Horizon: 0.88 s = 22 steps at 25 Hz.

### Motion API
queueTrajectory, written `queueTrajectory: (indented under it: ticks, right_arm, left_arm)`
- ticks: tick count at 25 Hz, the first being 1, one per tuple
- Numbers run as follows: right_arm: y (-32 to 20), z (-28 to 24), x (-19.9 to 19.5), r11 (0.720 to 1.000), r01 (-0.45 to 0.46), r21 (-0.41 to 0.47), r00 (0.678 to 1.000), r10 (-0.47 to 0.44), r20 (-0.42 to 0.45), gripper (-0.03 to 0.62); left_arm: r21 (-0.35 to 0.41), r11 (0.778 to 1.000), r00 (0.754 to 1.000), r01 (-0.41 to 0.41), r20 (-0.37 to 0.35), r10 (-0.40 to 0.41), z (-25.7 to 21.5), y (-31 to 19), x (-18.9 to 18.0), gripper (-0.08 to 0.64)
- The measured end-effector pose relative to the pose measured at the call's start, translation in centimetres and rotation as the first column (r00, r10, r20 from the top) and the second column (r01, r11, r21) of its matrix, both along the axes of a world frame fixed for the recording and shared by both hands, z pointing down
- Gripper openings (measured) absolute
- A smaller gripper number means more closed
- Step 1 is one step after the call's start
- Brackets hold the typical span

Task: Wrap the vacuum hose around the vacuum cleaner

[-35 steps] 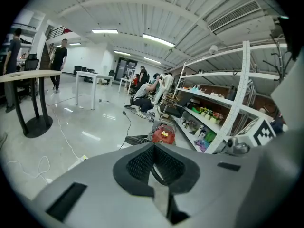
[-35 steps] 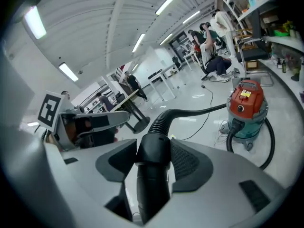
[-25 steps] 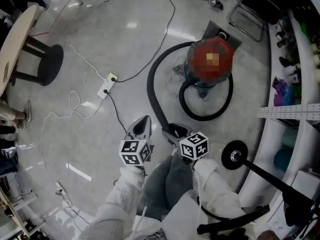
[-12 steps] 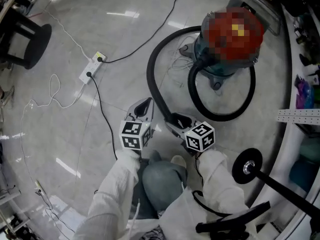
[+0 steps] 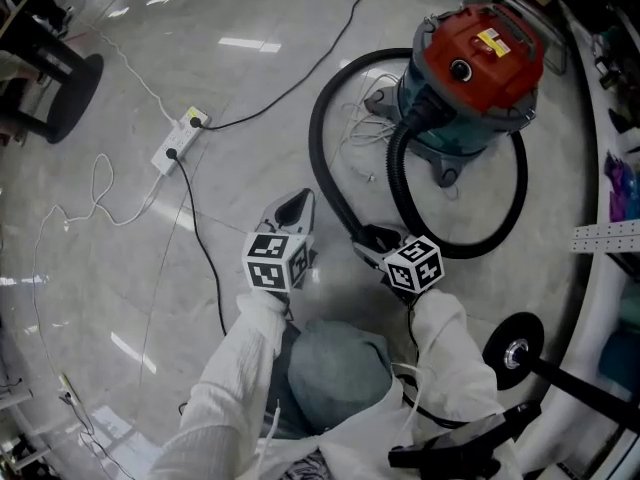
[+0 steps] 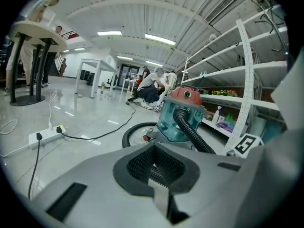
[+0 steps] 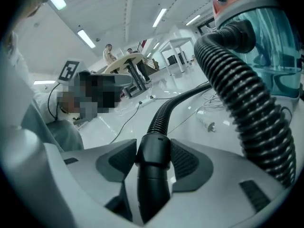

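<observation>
Black ribbed vacuum hose (image 5: 316,153) curves from the red-topped vacuum cleaner (image 5: 470,78) at upper right down to frame centre, where the right gripper (image 5: 372,240) clenches its smooth end. The left gripper (image 5: 295,210), just left, is closed on nothing.

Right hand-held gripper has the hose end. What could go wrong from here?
1. The right hand-held gripper clamps only the smooth end cuff of the hose; a hard pull may slip it out.
2. Thin white cord lies inside the hose loop beside the vacuum cleaner; tightening may snag it.
</observation>
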State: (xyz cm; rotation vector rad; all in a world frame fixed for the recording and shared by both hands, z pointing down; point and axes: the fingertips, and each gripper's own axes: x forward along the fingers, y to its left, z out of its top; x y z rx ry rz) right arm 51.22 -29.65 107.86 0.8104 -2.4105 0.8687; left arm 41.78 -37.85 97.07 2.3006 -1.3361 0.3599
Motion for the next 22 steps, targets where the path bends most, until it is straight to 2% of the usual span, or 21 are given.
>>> queueTrajectory:
  ticks: [6,12,14,15,16,17,20,22]
  right_arm:
    - [-0.9,4.3,1.5,0.997,-0.001,-0.075,0.991,-0.009,-0.135,0.232]
    - [-1.6,6.6,1.2,0.995,-0.02,-0.094,0.992,0.008,-0.124,0.201]
    - [-1.8,7.1,1.5,0.994,-0.053,-0.099,0.993,0.042,-0.112,0.201]
    - [-2.1,7.3,1.8,0.991,-0.089,-0.098,0.991,0.078,-0.112,0.192]
    - [-2.4,7.6,2.2,0.987,-0.134,-0.093,0.985,0.122,-0.122,0.152]
    - [-2.7,7.8,2.7,0.981,-0.173,-0.083,0.977,0.16,-0.14,0.046]
    - [-2.5,8.3,3.1,0.98,-0.19,-0.057,0.967,0.177,-0.183,0.04]
    - [-1.9,8.0,2.9,0.98,-0.193,-0.05,0.967,0.182,-0.178,0.04]
  left_arm:
    - [-0.008,1.0,1.0,-0.001,-0.009,0.001,0.9,0.2,0.5,0.003]
    - [-0.01,1.0,1.0,-0.003,0.003,0.003,1.8,0.3,0.1,0.003]
    - [-0.014,1.0,1.0,-0.001,0.005,0.001,2.1,0.5,-0.2,0.003]
    - [-0.015,1.0,1.0,0.001,0.006,0.0,2.2,0.6,-0.4,0.003]
    - [-0.015,1.0,1.0,0.003,0.006,-0.002,2.3,0.6,-0.6,0.003]
    - [-0.016,1.0,1.0,0.005,0.006,-0.005,2.4,0.7,-0.7,0.003]
    - [-0.015,1.0,1.0,0.011,0.013,-0.011,2.6,0.7,-0.9,0.003]
    - [-0.014,1.0,1.0,0.011,0.019,-0.011,2.6,0.9,-0.9,0.003]
